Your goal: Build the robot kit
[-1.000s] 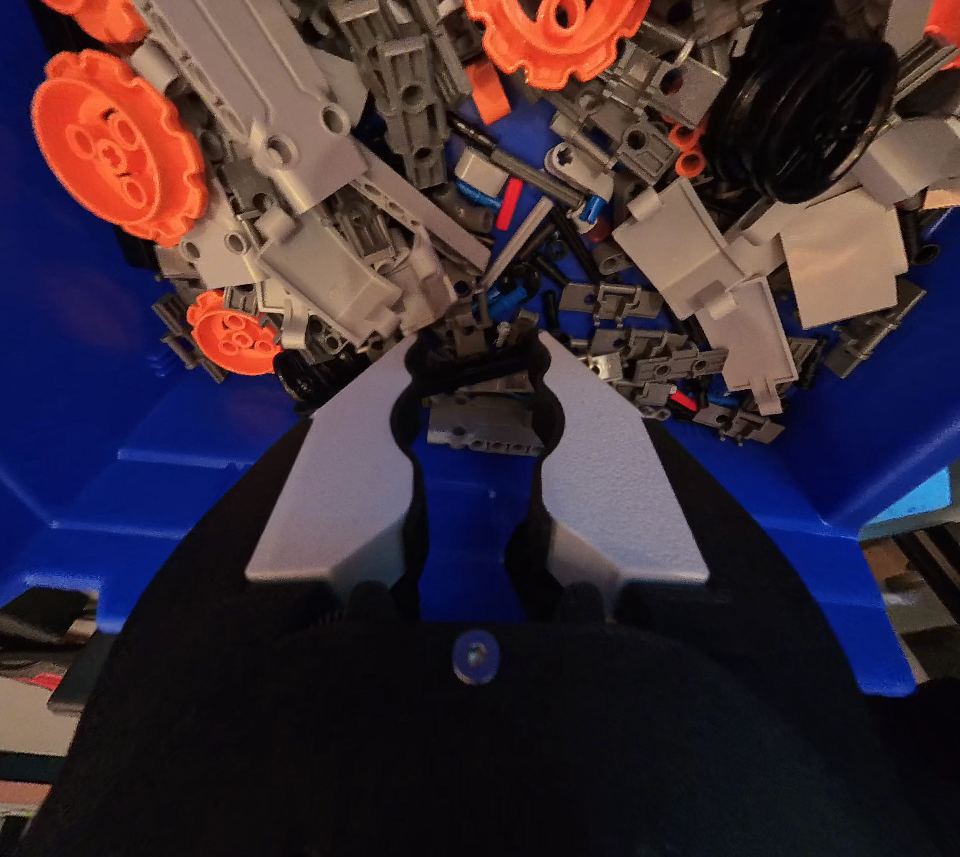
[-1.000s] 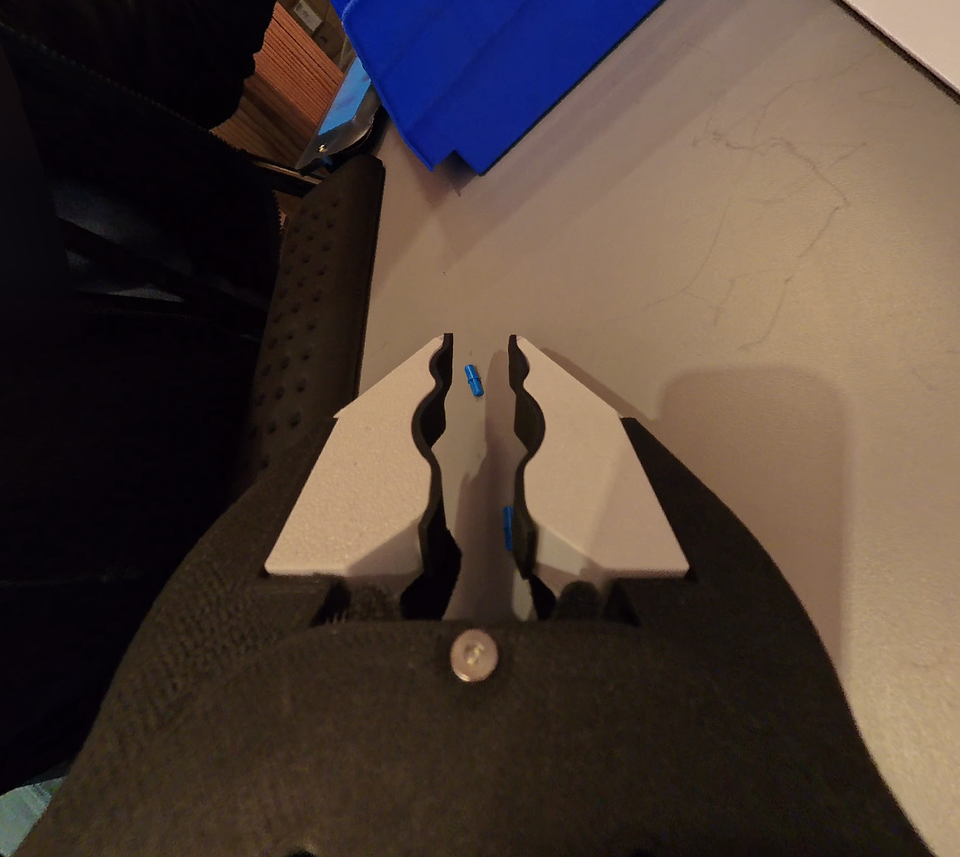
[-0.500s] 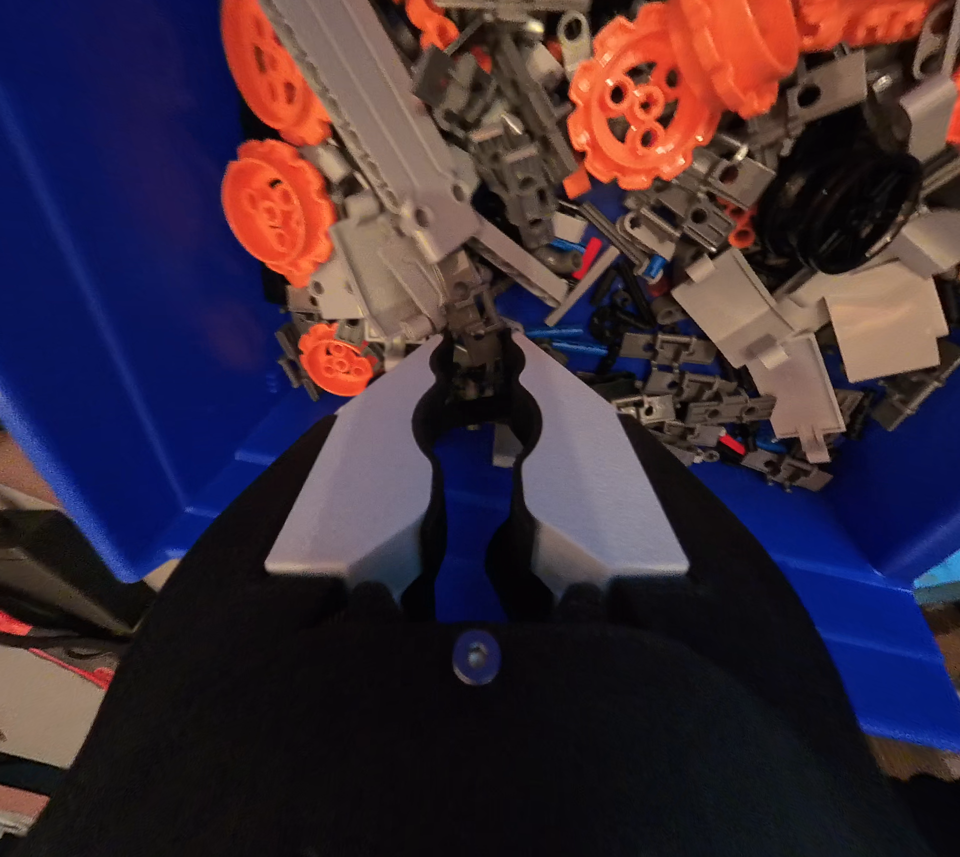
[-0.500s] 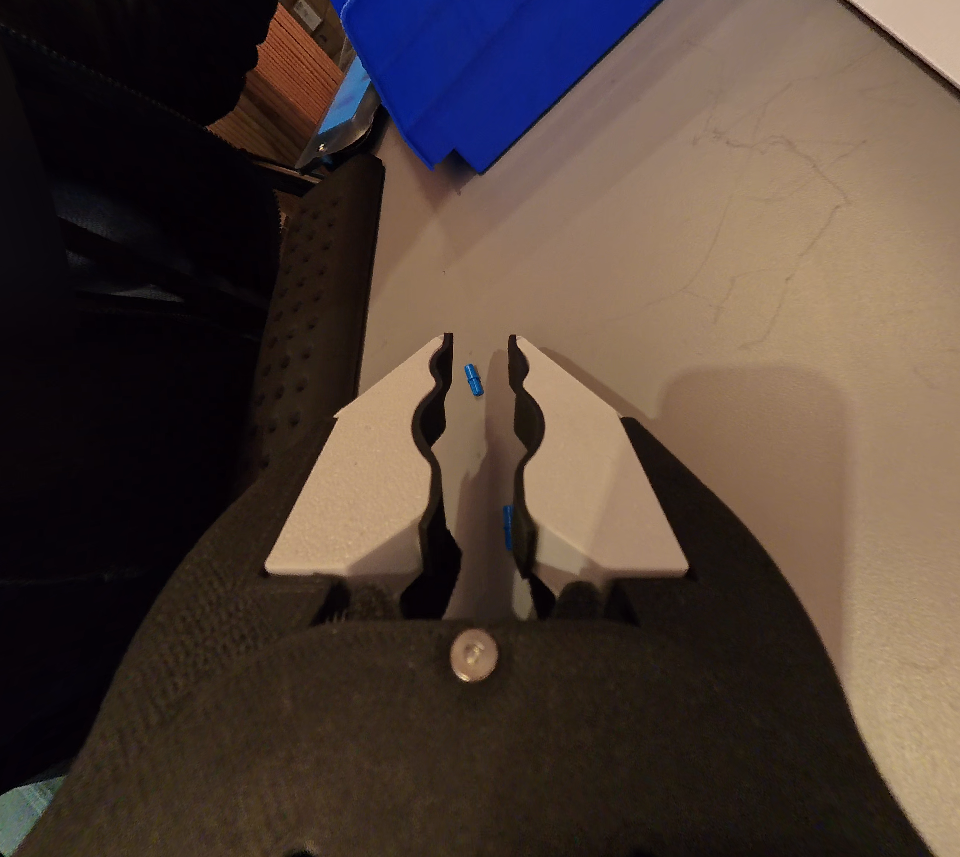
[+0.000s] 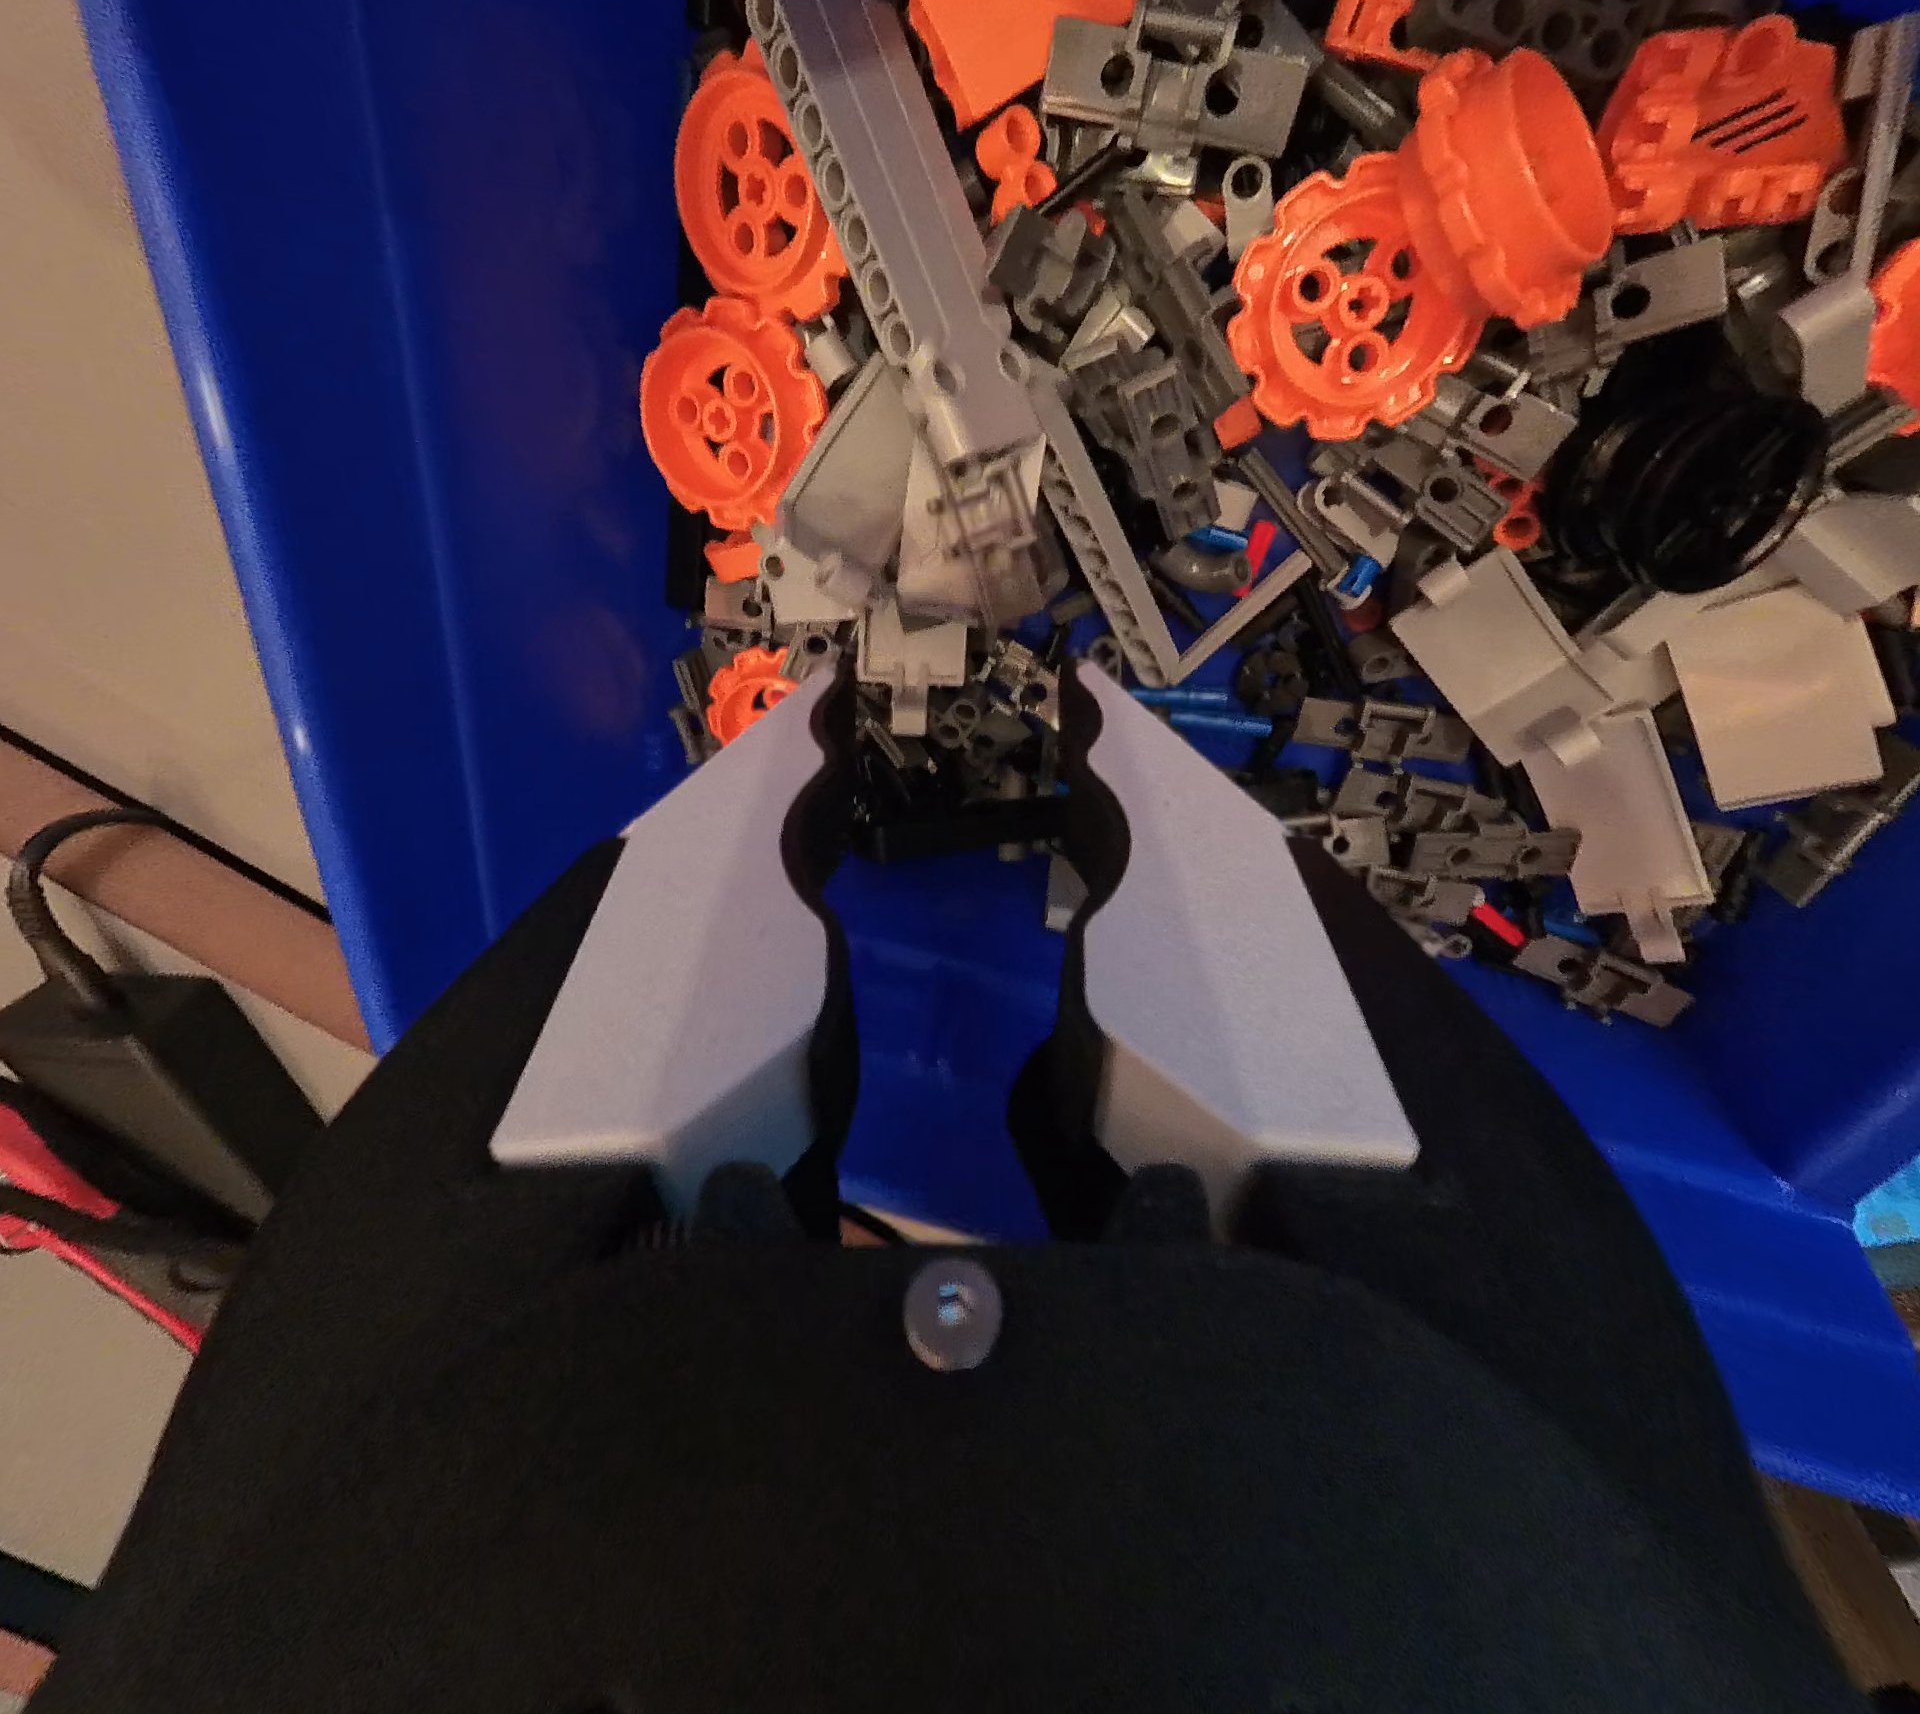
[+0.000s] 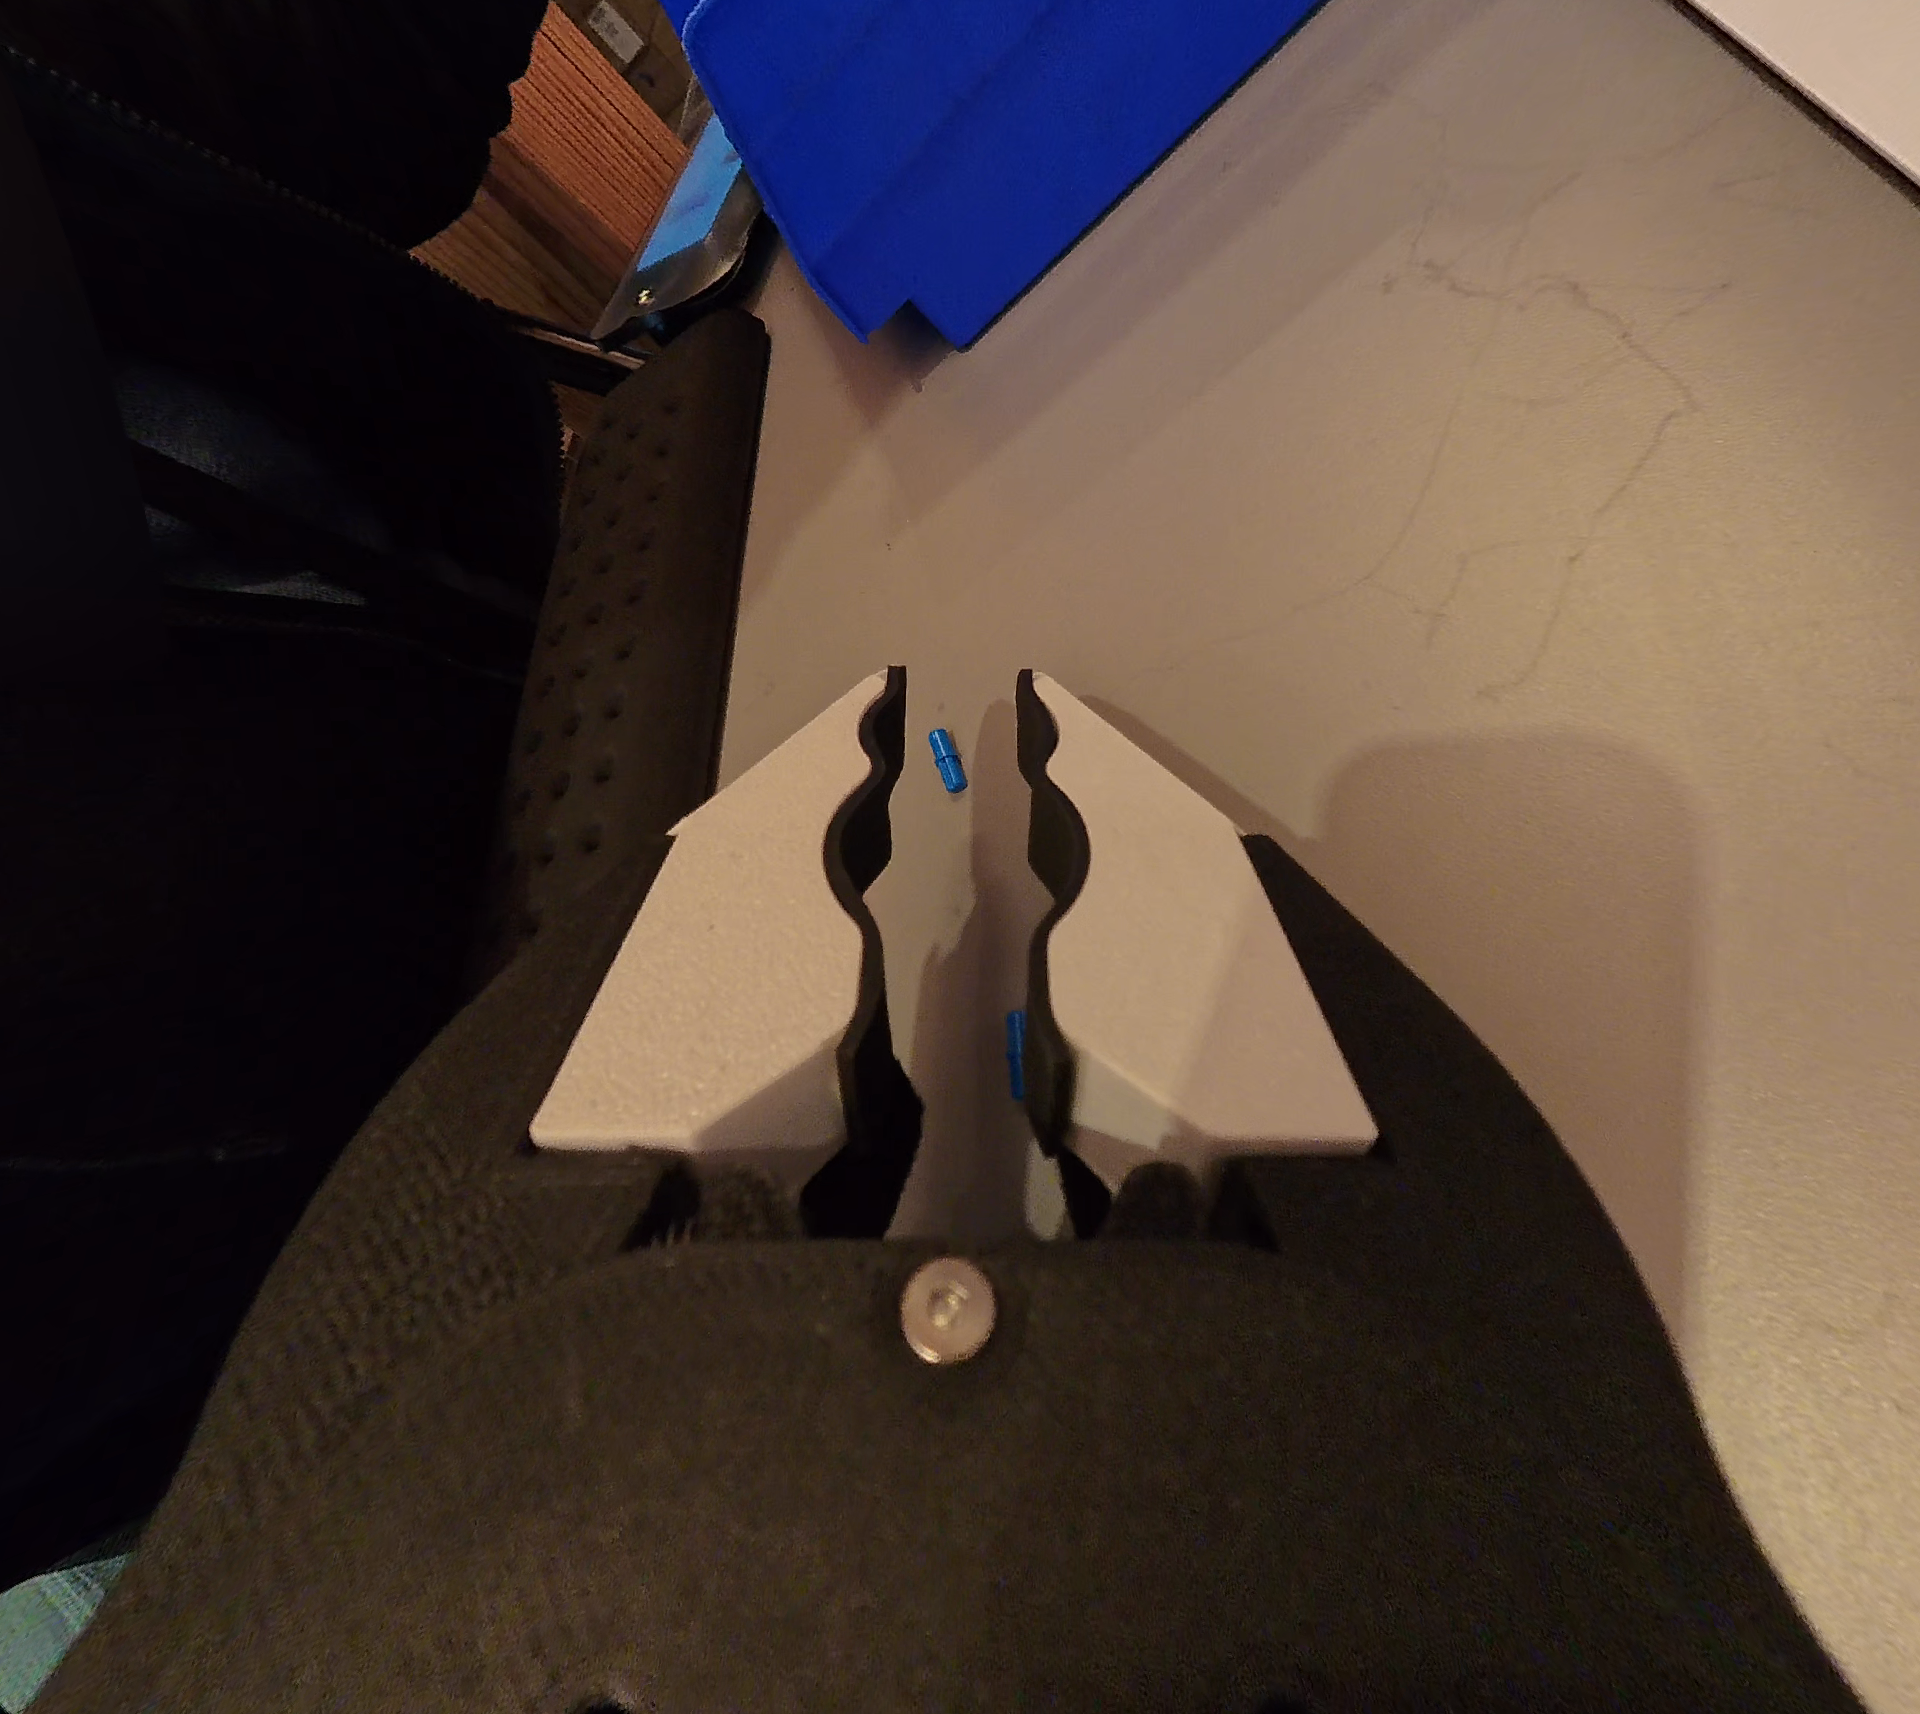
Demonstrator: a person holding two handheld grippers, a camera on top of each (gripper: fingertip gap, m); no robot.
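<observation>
Two hand-held grippers: our left hand-held gripper (image 5: 951, 693) maybe pinches dark pieces (image 5: 956, 739) (hard to see); our right hand-held gripper (image 6: 958, 677) gapes around a blue pin (image 6: 945, 760), lengthwise.

The left hand-held gripper (image 5: 951, 708) points steeply downward, its two pale grey fingers (image 5: 717, 885) spread apart with a wide gap between the tips; whether anything is pinched between them cannot be told. The right hand-held gripper (image 6: 961, 677) is angled down at a low slant, its jaws parted by a narrow gap, tips not meeting, nothing clamped between them
</observation>
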